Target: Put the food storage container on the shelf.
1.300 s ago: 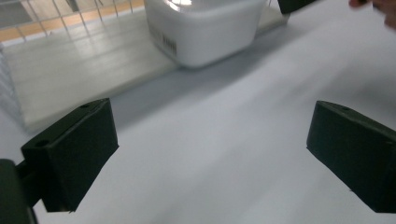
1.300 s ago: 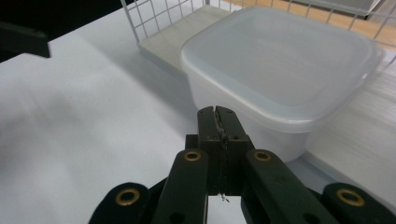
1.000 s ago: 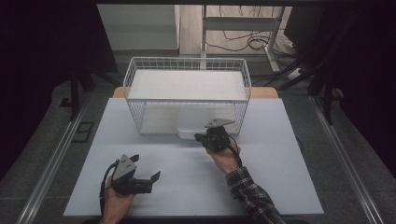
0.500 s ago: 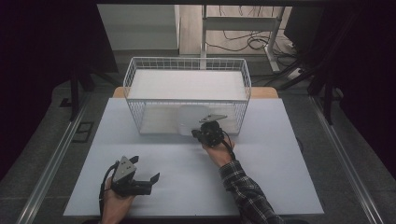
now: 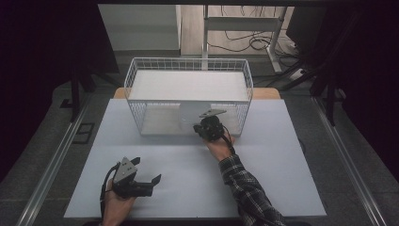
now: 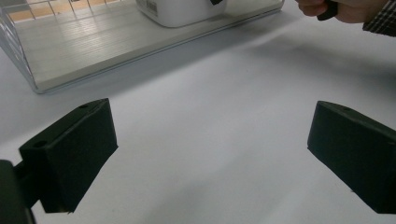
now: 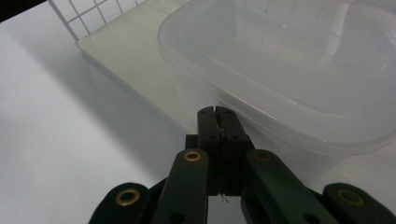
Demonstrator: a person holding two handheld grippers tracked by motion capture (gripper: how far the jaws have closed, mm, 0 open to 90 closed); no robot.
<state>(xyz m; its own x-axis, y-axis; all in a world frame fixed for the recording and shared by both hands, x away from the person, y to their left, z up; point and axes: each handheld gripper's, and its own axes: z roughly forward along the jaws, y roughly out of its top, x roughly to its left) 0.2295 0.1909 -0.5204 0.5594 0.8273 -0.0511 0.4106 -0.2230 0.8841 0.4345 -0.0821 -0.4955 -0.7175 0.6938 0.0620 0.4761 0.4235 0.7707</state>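
A clear plastic container [image 7: 289, 70] sits on the bottom board of a white wire rack [image 5: 188, 63] at the back of the table. My right gripper [image 7: 218, 112] is shut, with nothing between its jaws. Its tips are right at the container's near rim, and whether they touch it cannot be told. From above, the right gripper [image 5: 207, 126] is at the rack's front, beside the container [image 5: 190, 113]. My left gripper [image 5: 148, 173] rests near the front left of the table. The left gripper [image 6: 210, 158] is wide open over bare white tabletop [image 6: 210, 93].
A white board [image 5: 188, 84] covers the rack's top level. The rack's bottom board [image 6: 93, 42] ends in a low front lip. A person's plaid sleeve [image 5: 247, 188] crosses the table's right half. Dark floor, rails and cables surround the table.
My right gripper has moved forward and slightly left, up to the rack's front and the container. The left gripper has hardly moved.
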